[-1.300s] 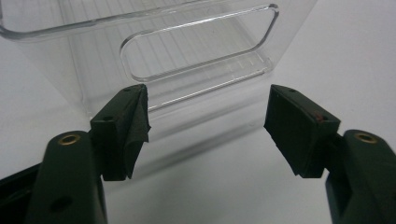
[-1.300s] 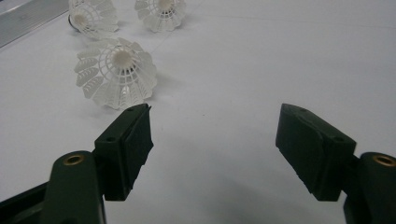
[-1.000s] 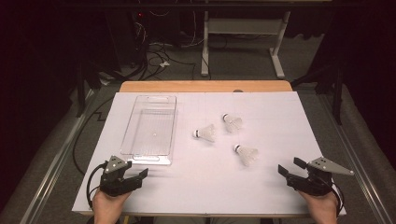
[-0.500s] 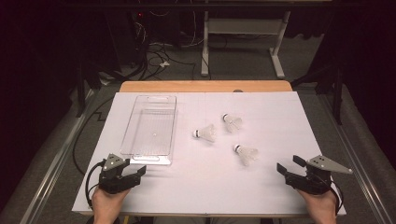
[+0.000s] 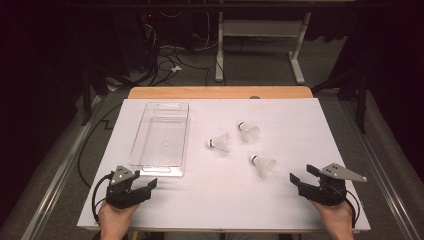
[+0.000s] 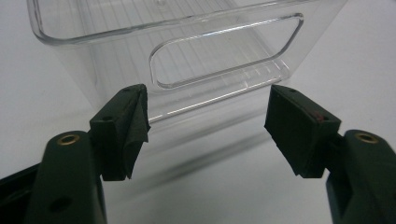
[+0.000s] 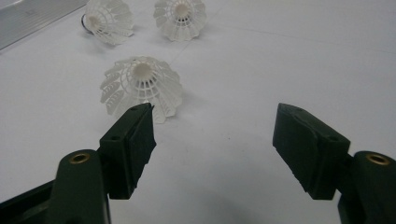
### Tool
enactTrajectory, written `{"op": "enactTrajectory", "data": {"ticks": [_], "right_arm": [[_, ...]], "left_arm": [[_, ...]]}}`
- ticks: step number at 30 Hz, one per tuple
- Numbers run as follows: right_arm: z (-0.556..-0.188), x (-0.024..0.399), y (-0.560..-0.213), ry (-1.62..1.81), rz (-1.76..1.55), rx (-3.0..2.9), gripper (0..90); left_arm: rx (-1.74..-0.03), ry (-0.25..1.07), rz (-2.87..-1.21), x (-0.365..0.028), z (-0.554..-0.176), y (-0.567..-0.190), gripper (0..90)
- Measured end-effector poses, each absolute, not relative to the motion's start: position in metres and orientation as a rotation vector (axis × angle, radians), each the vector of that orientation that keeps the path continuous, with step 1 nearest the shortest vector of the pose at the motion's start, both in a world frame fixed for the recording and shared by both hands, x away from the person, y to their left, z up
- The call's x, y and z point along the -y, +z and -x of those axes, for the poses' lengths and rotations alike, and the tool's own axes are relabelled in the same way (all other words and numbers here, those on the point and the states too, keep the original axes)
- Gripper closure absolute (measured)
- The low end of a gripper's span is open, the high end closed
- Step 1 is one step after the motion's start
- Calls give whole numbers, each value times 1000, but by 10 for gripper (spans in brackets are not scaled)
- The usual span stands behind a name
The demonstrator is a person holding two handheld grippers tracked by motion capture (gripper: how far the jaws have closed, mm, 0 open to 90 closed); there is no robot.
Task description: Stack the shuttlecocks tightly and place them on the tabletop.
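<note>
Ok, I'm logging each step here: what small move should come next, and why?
Probably ease the right hand-held gripper forward toward the nearest shuttlecock: its jaws are open and empty, the shuttlecock lies just ahead, and the clear bin holds nothing.

The high view looks forward and down on the white table (image 5: 220, 200). The left gripper view faces the clear tray (image 6: 187, 56) closely; the right gripper view faces three shuttlecocks (image 7: 142, 86).

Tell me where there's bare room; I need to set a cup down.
Free: the sheet between the left gripper and right gripper, and right of the shuttlecocks. Crowded: the clear bin at left, with the shuttlecocks clustered beside it.
</note>
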State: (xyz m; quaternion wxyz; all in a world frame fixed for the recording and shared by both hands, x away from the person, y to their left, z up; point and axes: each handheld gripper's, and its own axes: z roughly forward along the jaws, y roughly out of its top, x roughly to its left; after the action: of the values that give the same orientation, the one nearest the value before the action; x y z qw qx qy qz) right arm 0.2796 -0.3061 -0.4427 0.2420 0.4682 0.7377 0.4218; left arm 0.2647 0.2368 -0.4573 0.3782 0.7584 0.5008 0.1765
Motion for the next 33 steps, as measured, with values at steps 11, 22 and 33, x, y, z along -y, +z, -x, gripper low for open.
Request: {"op": "enactTrajectory", "data": {"ticks": [11, 22, 33], "right_arm": [[-282, 290, -445, 1154, -1276, -2066, 333], [-289, 269, -442, 1142, -1318, -2135, 410], [-297, 253, -435, 1118, -1363, -2233, 499]], "left_arm": [[-1283, 452, -1938, -236, -264, -457, 311], [-1268, 452, -1934, -235, -263, -457, 311], [-1275, 457, -1931, -235, -263, -457, 312]]}}
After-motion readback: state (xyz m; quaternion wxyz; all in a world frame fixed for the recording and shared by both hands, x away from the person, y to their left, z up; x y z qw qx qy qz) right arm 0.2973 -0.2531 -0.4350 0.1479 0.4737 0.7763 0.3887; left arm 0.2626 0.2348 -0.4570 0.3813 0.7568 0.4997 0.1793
